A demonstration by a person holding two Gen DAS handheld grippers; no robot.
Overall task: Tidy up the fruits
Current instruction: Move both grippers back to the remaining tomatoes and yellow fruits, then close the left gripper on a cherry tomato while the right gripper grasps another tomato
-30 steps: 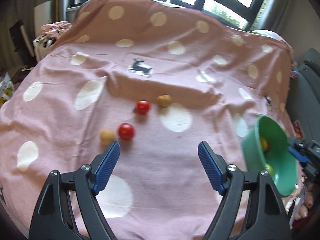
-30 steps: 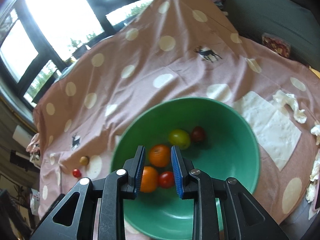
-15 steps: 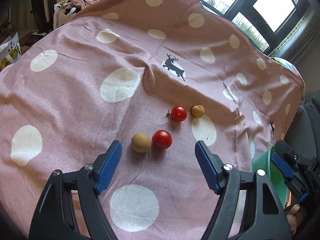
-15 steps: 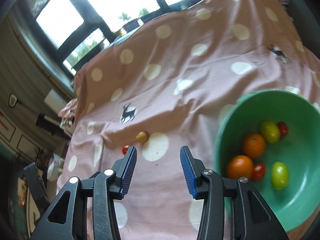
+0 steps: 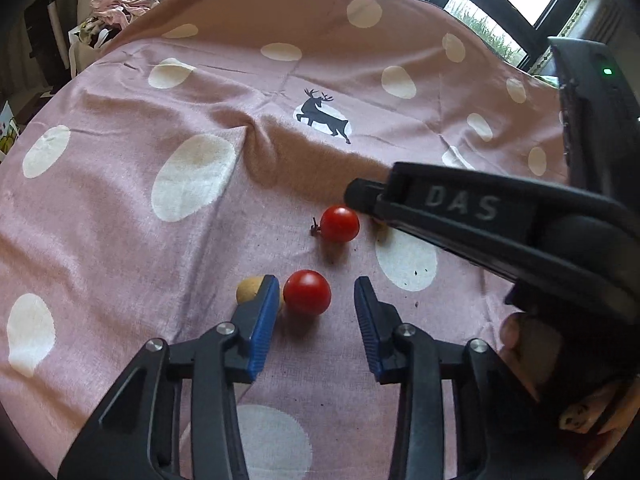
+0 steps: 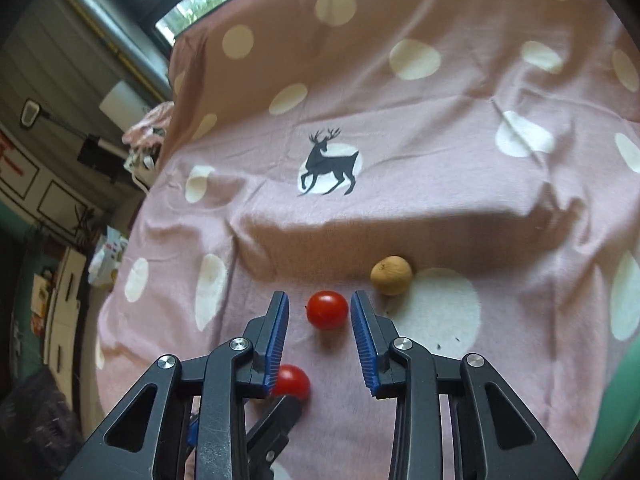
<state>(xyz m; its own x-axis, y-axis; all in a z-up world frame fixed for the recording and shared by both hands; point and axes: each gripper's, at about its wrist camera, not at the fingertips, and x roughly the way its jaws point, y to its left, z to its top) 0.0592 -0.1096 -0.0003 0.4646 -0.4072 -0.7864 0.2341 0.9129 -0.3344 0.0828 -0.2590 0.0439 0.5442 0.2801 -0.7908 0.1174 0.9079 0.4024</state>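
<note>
In the left wrist view, the left tongs (image 5: 315, 308) are spread, and a red tomato (image 5: 307, 292) lies between the tips, nearer the left one.

In the right wrist view, the right tongs (image 6: 320, 322) are spread around another tomato (image 6: 327, 309), not touching it; a tan fruit (image 6: 391, 275) lies just beyond the right tip.

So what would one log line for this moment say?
left claw: open around near tomato | right claw: open around far tomato | nothing gripped | two tan fruits on cloth
</note>
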